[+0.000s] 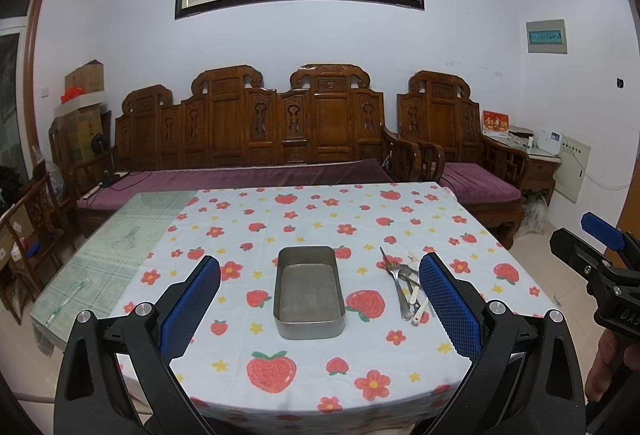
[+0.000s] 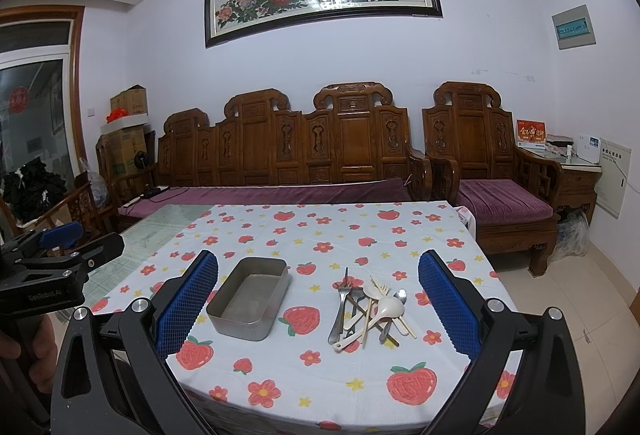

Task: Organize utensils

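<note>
An empty rectangular metal tin (image 1: 309,291) (image 2: 250,297) sits on the strawberry-print tablecloth (image 1: 320,355) (image 2: 340,367). To its right lies a loose pile of utensils (image 2: 370,309) (image 1: 406,289): metal forks and spoons, a white plastic spoon and pale plastic pieces, crossed over each other. My left gripper (image 1: 320,309) is open and empty, hovering near the table's front edge with the tin between its fingers in view. My right gripper (image 2: 318,307) is open and empty, with the pile between its fingers in view. Each gripper shows at the other view's edge (image 1: 600,267) (image 2: 48,267).
The cloth leaves the table's glass-topped left strip (image 1: 104,251) bare. A carved wooden sofa (image 1: 256,139) and armchair (image 1: 460,139) with purple cushions stand behind the table. Boxes are stacked at the back left (image 1: 84,107). A side table (image 1: 540,159) stands at the right.
</note>
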Action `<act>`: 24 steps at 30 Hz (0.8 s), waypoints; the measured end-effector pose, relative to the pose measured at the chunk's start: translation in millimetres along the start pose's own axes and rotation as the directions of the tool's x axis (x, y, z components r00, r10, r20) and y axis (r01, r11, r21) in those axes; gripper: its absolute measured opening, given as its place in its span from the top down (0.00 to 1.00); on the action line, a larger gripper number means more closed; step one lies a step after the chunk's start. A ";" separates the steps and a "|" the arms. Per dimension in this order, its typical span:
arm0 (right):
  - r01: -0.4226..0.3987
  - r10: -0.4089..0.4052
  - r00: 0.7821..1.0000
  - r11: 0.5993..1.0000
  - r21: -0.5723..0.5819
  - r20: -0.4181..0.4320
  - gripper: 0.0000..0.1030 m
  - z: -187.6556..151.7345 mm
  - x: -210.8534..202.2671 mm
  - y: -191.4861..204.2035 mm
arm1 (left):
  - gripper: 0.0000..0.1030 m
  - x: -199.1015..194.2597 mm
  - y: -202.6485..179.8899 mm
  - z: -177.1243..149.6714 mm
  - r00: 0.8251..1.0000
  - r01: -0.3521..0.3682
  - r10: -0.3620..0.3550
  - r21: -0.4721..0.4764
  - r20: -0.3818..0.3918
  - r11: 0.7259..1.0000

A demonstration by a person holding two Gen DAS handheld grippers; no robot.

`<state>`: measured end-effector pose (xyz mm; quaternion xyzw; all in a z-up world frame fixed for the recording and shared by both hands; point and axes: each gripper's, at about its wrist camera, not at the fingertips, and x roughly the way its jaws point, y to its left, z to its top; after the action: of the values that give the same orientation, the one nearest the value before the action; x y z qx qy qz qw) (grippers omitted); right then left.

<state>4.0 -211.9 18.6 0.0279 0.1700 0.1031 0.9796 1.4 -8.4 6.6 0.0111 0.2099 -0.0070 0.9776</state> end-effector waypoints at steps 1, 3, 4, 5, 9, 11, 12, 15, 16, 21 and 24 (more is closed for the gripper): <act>0.001 -0.001 1.000 1.000 0.000 -0.001 0.02 0.1 0.1 0.0 | 0.06 -0.1 0.3 -0.2 1.000 0.000 0.000 0.000 0.001 1.000; 0.000 0.000 1.000 1.000 0.001 -0.001 0.02 0.0 0.0 0.0 | 0.06 -0.2 0.4 -0.2 1.000 0.000 0.000 -0.001 0.000 1.000; 0.001 -0.001 1.000 1.000 0.000 0.000 0.02 0.0 -0.1 0.1 | 0.06 -0.2 0.3 -0.3 1.000 0.000 0.000 -0.001 0.001 1.000; 0.001 -0.001 1.000 1.000 0.000 0.000 0.02 0.0 0.0 0.0 | 0.06 -0.1 0.1 -0.1 1.000 0.000 0.000 -0.001 0.001 1.000; 0.000 0.000 1.000 1.000 0.000 0.000 0.02 -0.4 0.4 0.0 | 0.06 -0.2 0.1 -0.3 1.000 0.000 0.000 0.000 0.000 1.000; 0.000 0.000 1.000 1.000 0.001 -0.001 0.02 -0.7 0.6 -0.1 | 0.06 -7.6 -2.3 4.4 1.000 0.001 -0.001 0.001 -0.001 1.000; 0.001 -0.001 1.000 1.000 0.000 -0.001 0.02 -0.9 0.7 -0.1 | 0.06 -9.9 -5.1 7.1 1.000 0.001 -0.001 0.003 -0.003 1.000; 0.001 -0.001 1.000 1.000 0.001 -0.004 0.02 -1.3 1.2 -0.5 | 0.06 -14.0 -12.9 9.2 1.000 0.003 -0.003 0.007 -0.013 1.000; 0.003 -0.003 1.000 1.000 0.001 -0.007 0.02 -1.7 1.9 -0.6 | 0.06 -12.9 -14.2 9.3 1.000 0.003 -0.003 0.009 -0.017 1.000; 0.008 -0.008 1.000 1.000 0.010 -0.024 0.02 -6.6 8.6 -0.1 | 0.06 1.6 -14.5 4.3 0.999 0.012 -0.011 0.012 -0.043 1.000; 0.009 -0.009 0.999 1.000 0.015 -0.034 0.02 -10.4 21.9 -0.8 | 0.06 17.3 -9.0 -4.0 0.998 0.022 -0.021 0.013 -0.063 1.000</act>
<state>20.7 -207.9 1.5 0.0328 0.1875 0.0979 0.9768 15.4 -17.5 -4.3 0.0156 0.2407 -0.0187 0.9703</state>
